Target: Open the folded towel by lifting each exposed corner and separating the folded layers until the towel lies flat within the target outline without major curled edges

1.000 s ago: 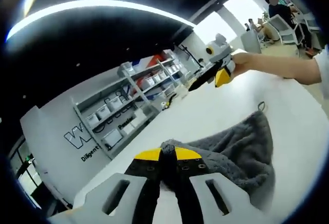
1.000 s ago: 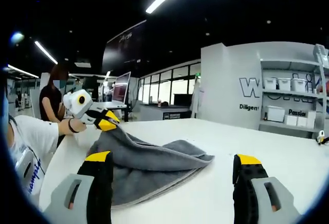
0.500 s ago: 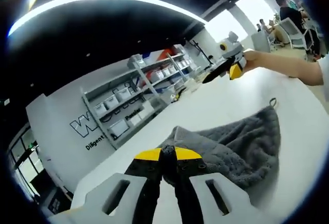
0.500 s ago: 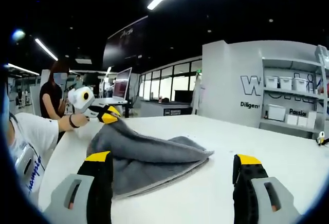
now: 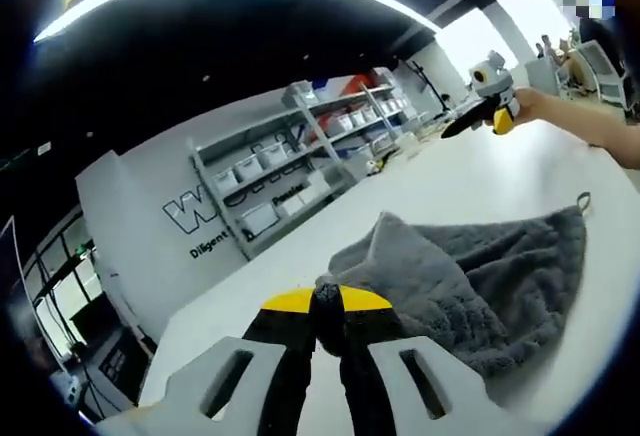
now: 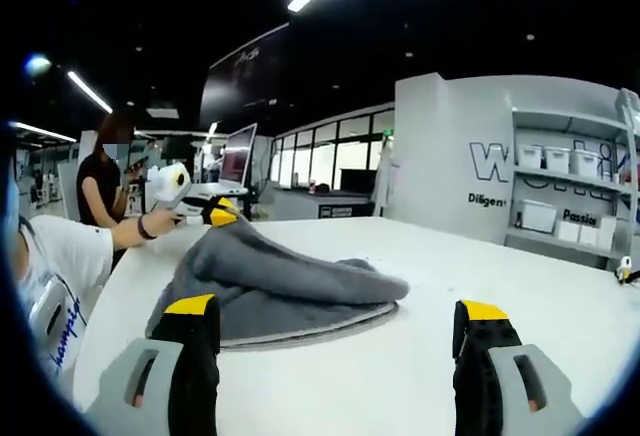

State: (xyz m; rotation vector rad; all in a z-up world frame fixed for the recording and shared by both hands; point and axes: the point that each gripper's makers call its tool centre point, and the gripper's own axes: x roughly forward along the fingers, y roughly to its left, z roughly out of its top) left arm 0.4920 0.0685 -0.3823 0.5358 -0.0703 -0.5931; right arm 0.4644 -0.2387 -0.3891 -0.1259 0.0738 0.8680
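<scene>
One corner of towel (image 5: 470, 266) pinched in left gripper (image 5: 326, 301), peeling top layer off table (image 6: 430, 376); right gripper (image 6: 335, 321) wide open, idle. Next: lay flat, w/o curled edges.

left claw (image 5: 327, 308) is clamped tight with arm outstretched, while right claw (image 6: 340, 328) hangs spread wide.

We see a plain charcoal-grey plush towel (image 5: 470, 271) on the glossy white tabletop (image 6: 420, 366). Our grippers' black jaws carry yellow tips, and beyond the tabletop stands a pale grey wall with dark lettering (image 5: 215, 221).
</scene>
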